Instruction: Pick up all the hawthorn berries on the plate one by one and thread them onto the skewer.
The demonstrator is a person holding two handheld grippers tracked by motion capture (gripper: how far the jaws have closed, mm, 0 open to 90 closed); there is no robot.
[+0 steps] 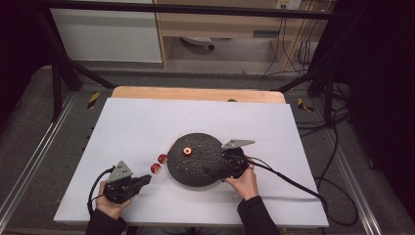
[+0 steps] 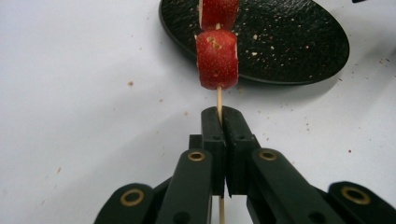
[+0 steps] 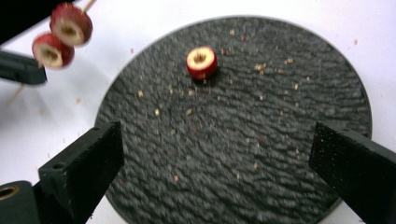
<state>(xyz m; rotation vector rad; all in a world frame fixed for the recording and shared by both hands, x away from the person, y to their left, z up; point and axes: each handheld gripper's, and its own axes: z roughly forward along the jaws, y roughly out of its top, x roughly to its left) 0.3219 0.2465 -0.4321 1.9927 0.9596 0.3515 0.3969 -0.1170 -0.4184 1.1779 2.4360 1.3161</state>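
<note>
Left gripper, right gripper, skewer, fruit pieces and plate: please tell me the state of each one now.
Left gripper: shut on the skewer.
Right gripper: open, over the plate, holding nothing.
Skewer: held, two fruit pieces threaded on it.
Threaded fruit pieces: on the skewer, off the plate.
Loose fruit piece: lying on the plate.
Plate: flat on the table, crumbs on it.

Legible text, labels, brands, numbers, signs: none. No lettering on the plate [image 1: 195, 161], the table sheet [image 1: 147, 127] or the gripper bodies. The yellow-and-black striped markers [image 1: 93, 99] at the far table corners carry a hazard pattern but no words or figures.
</note>
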